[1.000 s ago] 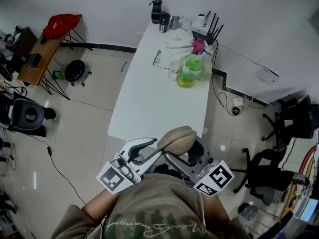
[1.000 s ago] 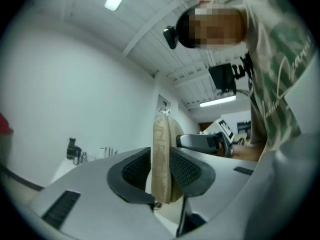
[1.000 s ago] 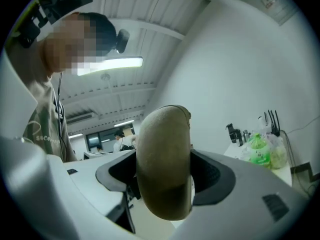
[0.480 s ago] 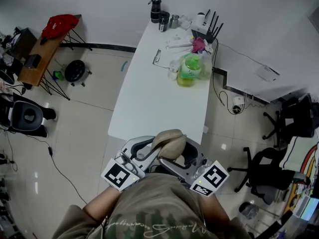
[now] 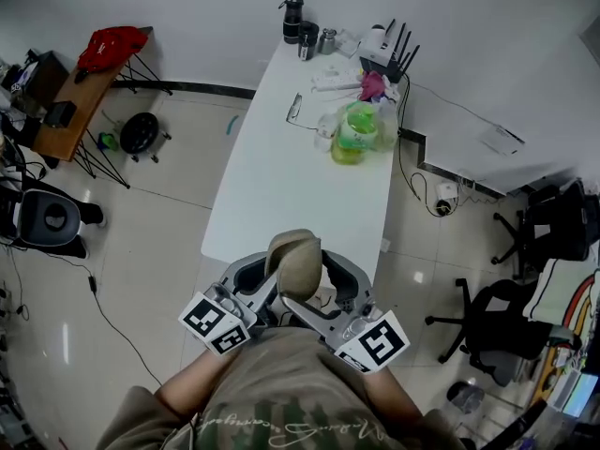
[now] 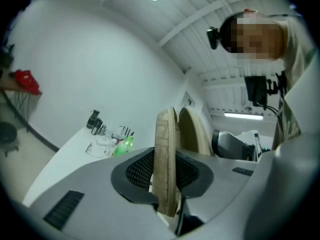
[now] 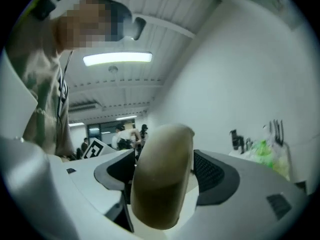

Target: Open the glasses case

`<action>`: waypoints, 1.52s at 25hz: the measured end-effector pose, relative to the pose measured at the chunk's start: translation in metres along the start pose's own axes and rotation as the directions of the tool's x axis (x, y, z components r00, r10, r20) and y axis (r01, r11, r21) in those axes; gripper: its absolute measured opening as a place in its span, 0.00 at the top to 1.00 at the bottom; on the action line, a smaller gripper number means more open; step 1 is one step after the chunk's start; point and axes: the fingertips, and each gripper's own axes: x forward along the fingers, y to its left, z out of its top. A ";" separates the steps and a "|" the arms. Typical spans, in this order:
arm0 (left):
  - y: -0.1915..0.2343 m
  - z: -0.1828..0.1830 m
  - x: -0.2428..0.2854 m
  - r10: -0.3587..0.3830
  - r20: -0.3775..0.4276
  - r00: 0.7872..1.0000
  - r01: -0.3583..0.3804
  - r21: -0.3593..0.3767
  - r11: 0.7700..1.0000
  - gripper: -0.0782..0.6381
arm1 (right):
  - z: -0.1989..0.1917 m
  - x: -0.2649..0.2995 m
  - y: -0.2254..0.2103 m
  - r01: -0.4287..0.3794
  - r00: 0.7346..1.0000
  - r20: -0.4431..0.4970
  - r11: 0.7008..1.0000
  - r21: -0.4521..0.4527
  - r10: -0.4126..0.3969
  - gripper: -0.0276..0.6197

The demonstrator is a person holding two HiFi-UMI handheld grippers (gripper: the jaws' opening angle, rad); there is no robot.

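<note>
A tan glasses case [image 5: 295,262] hangs in the air before the person's chest, just off the near end of the white table [image 5: 281,190]. It stands on edge, held from both sides. My left gripper [image 5: 265,279] has its jaws closing on a thin zippered shell [image 6: 167,159] of the case, with a pad against each side. A second shell [image 6: 196,131] shows behind it, spread slightly apart. My right gripper [image 5: 323,279] grips the rounded body of the case [image 7: 162,174]; its jaws are opening, with the case still between the pads.
On the far half of the table lie a pair of spectacles [image 5: 295,109], a green bottle [image 5: 354,131], a router [image 5: 386,50] and black flasks [image 5: 294,19]. A wooden desk with a red bag [image 5: 114,45] stands at the left, and office chairs [image 5: 502,340] at the right.
The case has swung from lying across to standing on edge and has shifted left in the picture. Both grippers came closer together and moved left with it.
</note>
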 end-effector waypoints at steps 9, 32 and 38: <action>0.014 -0.014 0.003 0.149 -0.020 0.989 -0.149 0.025 0.989 0.77 | -0.013 0.018 -0.008 0.239 0.957 -0.096 0.934 -0.266 -0.272 0.42; 0.046 -0.024 -0.046 0.287 0.036 0.957 -0.283 -0.075 0.956 0.76 | -0.039 0.008 -0.012 0.260 0.915 -0.219 0.911 -0.321 -0.338 0.56; 0.035 -0.029 -0.041 0.219 0.035 0.975 -0.214 -0.112 0.970 0.74 | -0.069 0.007 -0.032 0.217 0.822 -0.295 0.748 -0.628 -0.487 0.56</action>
